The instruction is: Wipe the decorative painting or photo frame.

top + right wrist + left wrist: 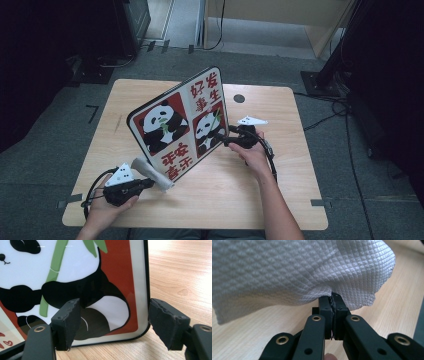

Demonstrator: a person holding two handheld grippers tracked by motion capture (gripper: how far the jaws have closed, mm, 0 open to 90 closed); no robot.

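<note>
The left hand-held gripper (150, 183) lay low over the near left part of the wooden tabletop (280, 150), with the person's left hand (107, 207) wrapped around its body. Its jaws were together and clamped on a white quilted cloth (152, 172). In the left gripper view, the cloth (299, 272) bunched upward from the pinch point and spread wide above the jaws, with bare wood beneath it. In the high view, the far end of the cloth lay just beside the lower corner of the panda board (177, 122); whether the two touched could not be told from that angle.

The panda board stood tilted on its lower edge near the middle of the tabletop, its printed face toward the person. The print showed two pandas on red panels and red characters on pale panels.

The right hand-held gripper (226, 138) met the board at its right edge, held by the right hand (255, 155). In the right gripper view, the jaws stood apart, one pad in front of the printed face (100, 290) and the other beyond the black rim. The pads appeared clear of the board's surface, so no firm grip was shown.

A round grommet hole (239, 98) sat in the far part of the tabletop, well apart from both tools.
</note>
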